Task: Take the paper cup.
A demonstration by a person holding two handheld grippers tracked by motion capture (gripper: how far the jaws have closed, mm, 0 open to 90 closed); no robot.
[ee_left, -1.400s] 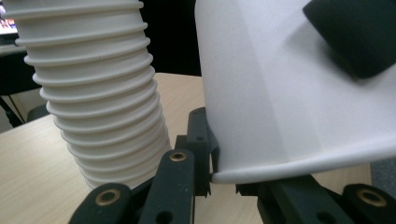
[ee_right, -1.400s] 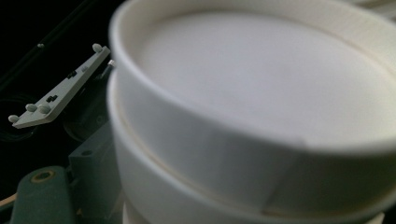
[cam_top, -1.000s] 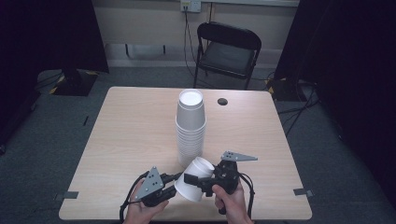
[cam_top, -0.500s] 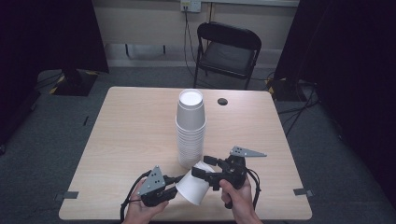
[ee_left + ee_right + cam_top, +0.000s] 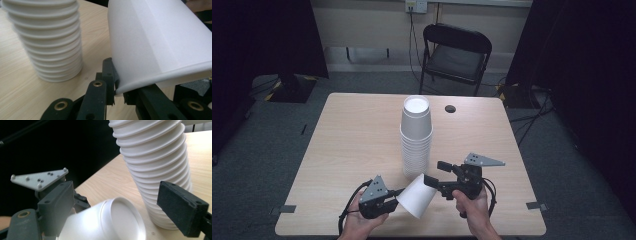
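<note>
Left gripper (image 5: 393, 201) is clamped on the cup (image 5: 417, 196) rim at bottom center, near the table (image 5: 337, 150) edge. Right gripper (image 5: 431, 181) jaws sit apart, stack (image 5: 416, 137) just above.

Looks like a lab or studio recording space: bare wood-top table (image 5: 362, 150) on grey carpet (image 5: 257, 165), black curtains (image 5: 262, 40) at 10 and 2 o'clock, folding chair (image 5: 455, 55) and wall outlet (image 5: 416, 6) at 12.

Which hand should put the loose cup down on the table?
Probably the left. The left gripper is pinching the single paper cup by its rim. The right gripper is open, its jaws spread beside the cup's base, next to the cup stack.
</note>
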